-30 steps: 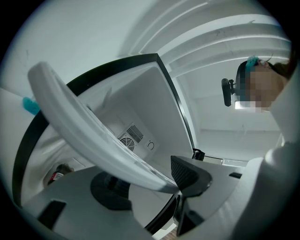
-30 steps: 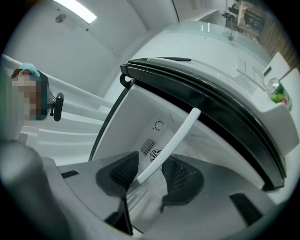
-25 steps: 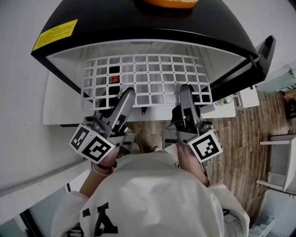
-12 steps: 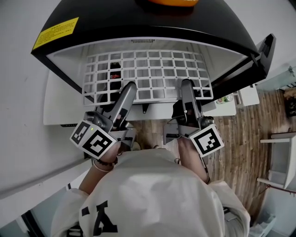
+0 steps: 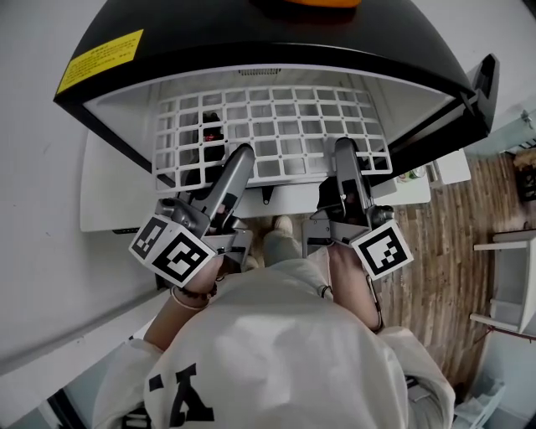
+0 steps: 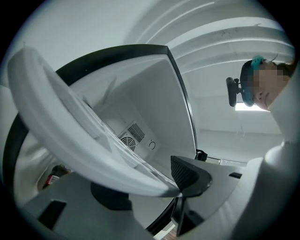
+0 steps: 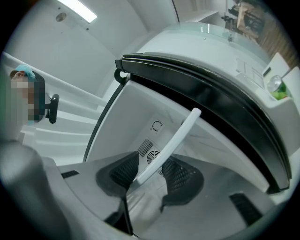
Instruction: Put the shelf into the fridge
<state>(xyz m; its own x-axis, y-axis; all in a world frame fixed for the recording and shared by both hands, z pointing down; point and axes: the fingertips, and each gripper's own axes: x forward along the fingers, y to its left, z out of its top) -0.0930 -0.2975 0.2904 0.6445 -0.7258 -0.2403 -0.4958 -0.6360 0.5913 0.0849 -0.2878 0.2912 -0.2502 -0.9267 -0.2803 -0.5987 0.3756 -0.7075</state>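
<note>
The white grid shelf [image 5: 270, 130] lies roughly level in the mouth of the black fridge [image 5: 251, 38], with its rear part inside the white cavity. My left gripper [image 5: 239, 161] is shut on the shelf's front edge left of centre. My right gripper [image 5: 345, 152] grips the same edge further right. In the left gripper view the shelf's thick rim [image 6: 79, 136] crosses the frame and rests against my left gripper [image 6: 150, 187]. The right gripper view shows a thin shelf bar [image 7: 171, 143] pinched in my right gripper [image 7: 147, 172].
A dark bottle with a red label [image 5: 209, 134] stands inside the fridge below the shelf. A fan vent [image 7: 151, 152] marks the back wall. The open door [image 5: 479, 94] hangs at the right with bins [image 5: 414, 178]. An orange object [image 5: 310, 2] sits on top. Wooden floor [image 5: 435, 276] lies below.
Both grippers keep their hold. The shelf sits a touch deeper in the fridge opening, and the person's foot now shows between the grippers.
</note>
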